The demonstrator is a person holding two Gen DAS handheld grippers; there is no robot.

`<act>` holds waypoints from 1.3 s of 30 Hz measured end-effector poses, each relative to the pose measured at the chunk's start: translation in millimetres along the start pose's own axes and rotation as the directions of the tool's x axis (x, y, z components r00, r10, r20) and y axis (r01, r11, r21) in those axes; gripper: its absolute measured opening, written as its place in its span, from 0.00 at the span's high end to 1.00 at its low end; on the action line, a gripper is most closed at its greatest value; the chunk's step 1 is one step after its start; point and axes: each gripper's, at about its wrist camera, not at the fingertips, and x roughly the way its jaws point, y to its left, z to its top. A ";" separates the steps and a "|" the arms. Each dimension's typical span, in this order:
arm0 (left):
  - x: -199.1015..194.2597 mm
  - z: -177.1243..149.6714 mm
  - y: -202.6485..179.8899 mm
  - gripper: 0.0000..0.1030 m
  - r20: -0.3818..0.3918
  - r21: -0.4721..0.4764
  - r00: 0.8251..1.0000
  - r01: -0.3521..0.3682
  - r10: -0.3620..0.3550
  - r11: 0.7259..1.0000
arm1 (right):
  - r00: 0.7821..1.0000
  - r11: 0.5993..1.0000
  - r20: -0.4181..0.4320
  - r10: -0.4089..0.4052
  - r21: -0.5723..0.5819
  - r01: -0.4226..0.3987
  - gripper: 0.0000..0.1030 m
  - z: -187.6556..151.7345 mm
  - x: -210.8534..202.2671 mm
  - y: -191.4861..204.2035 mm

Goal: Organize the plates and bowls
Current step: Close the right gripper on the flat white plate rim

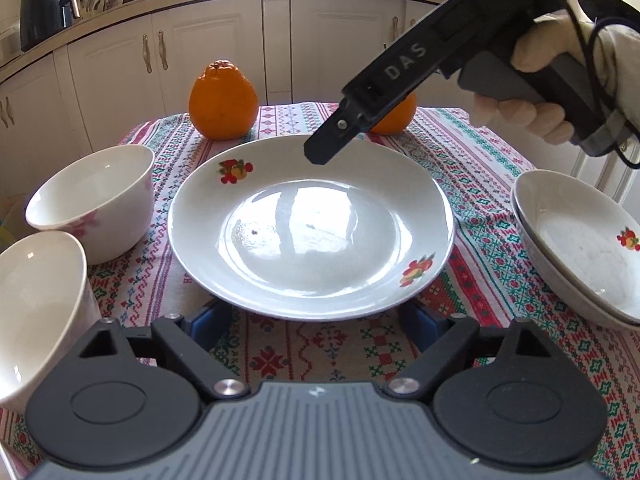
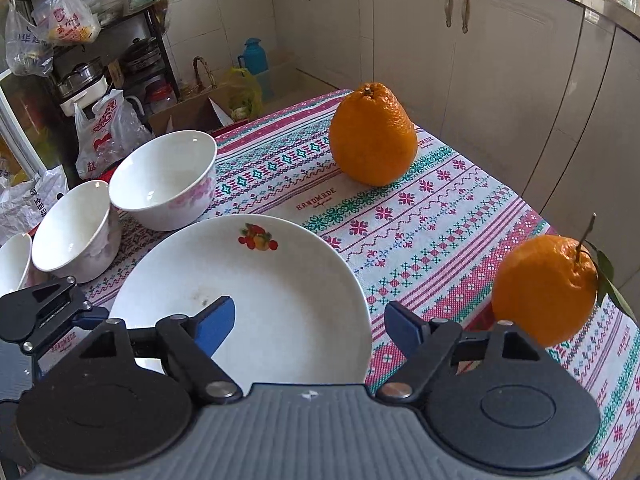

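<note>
A white plate with fruit decals (image 1: 312, 232) lies on the patterned tablecloth, also in the right wrist view (image 2: 256, 296). My left gripper (image 1: 316, 320) is open, its blue pads low at the plate's near rim. My right gripper (image 2: 312, 324) is open, its left finger over the plate, its right finger past the rim; in the left wrist view it hovers above the plate's far rim (image 1: 320, 152). Two white bowls with pink flowers (image 1: 96, 196) (image 1: 36, 304) stand left of the plate. A stack of two fruit-decal plates (image 1: 584, 240) sits at the right.
Two large oranges (image 2: 372, 136) (image 2: 544, 288) sit on the cloth (image 2: 432, 216) behind and right of the plate. A third bowl rim (image 2: 12, 260) shows at far left. White kitchen cabinets (image 1: 224, 44) stand beyond the table; bags and shelves clutter the floor.
</note>
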 end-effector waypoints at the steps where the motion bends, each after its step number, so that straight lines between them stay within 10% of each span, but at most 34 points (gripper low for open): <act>1: -0.3 0.2 0.5 0.15 0.000 0.000 1.000 0.001 -0.001 1.000 | 1.000 1.000 -0.007 0.005 0.002 -0.005 0.20 2.2 4.9 -3.5; 13: 1.4 3.1 4.0 0.15 0.003 0.001 1.000 0.013 -0.013 1.000 | 0.992 0.992 -0.046 0.119 0.049 -0.117 0.40 12.1 40.1 -23.3; 39: -17.9 4.2 -3.3 0.16 -0.008 0.089 0.999 0.033 -0.033 0.995 | 0.982 0.976 -0.032 0.187 0.122 -0.182 0.40 -8.6 8.0 -19.7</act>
